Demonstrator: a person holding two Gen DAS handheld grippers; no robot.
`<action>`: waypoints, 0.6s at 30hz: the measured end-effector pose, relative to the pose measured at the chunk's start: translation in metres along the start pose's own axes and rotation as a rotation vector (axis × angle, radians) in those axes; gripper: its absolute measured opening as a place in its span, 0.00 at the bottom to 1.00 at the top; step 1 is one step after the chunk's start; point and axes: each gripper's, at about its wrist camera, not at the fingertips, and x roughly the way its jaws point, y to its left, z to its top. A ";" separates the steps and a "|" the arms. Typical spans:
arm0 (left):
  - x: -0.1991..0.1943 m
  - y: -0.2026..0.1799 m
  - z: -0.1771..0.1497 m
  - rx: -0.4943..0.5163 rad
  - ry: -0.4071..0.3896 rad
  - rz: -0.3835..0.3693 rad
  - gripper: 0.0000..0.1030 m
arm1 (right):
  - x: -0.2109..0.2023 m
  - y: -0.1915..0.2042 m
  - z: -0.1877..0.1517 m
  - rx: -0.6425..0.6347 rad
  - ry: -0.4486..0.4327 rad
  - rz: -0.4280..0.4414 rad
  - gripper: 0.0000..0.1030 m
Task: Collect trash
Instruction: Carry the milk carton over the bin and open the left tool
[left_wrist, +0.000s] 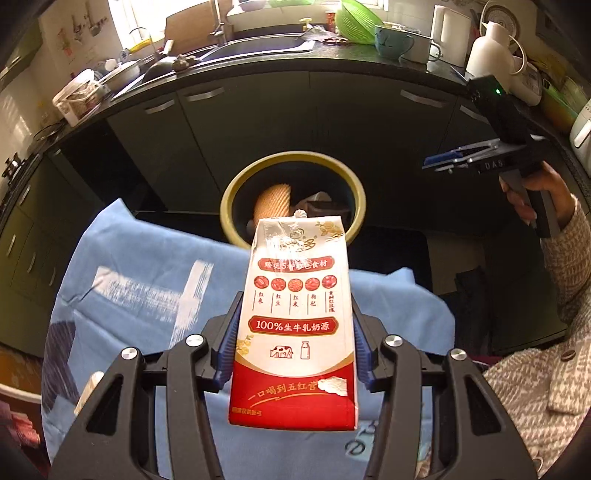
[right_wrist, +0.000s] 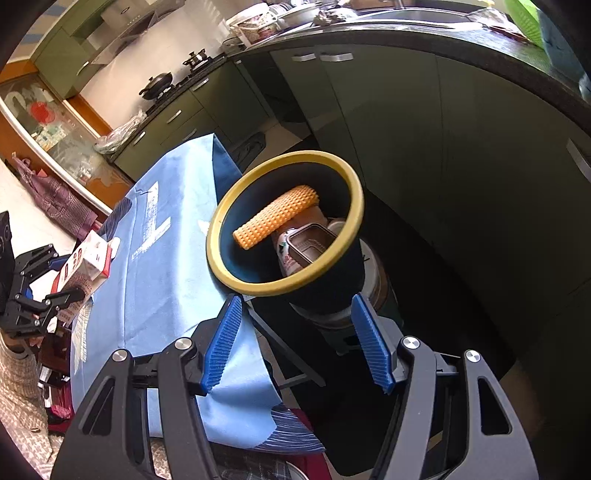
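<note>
Above the blue tablecloth (left_wrist: 147, 280), a red-and-white milk carton (left_wrist: 295, 317) is pinched between the blue pads of the left gripper (left_wrist: 295, 339), which has closed on the carton's two sides. Its top end points at the yellow-rimmed bin (left_wrist: 354, 184) just past the table edge, where an orange ridged roll (right_wrist: 277, 216) and a brown tray (right_wrist: 308, 242) already lie. Off to the side, the right gripper (right_wrist: 295, 339) hangs over the bin's near wall, jaws spread and holding nothing. Dark cabinets (left_wrist: 258, 122) stand behind.
</note>
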 end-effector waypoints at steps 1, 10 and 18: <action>0.010 -0.002 0.015 0.004 0.005 -0.023 0.48 | -0.003 -0.008 -0.003 0.016 -0.005 -0.001 0.60; 0.120 -0.003 0.113 -0.017 0.074 -0.026 0.48 | -0.027 -0.067 -0.030 0.131 -0.031 -0.013 0.60; 0.171 0.011 0.128 -0.105 0.132 -0.015 0.59 | -0.029 -0.075 -0.040 0.143 -0.022 -0.001 0.62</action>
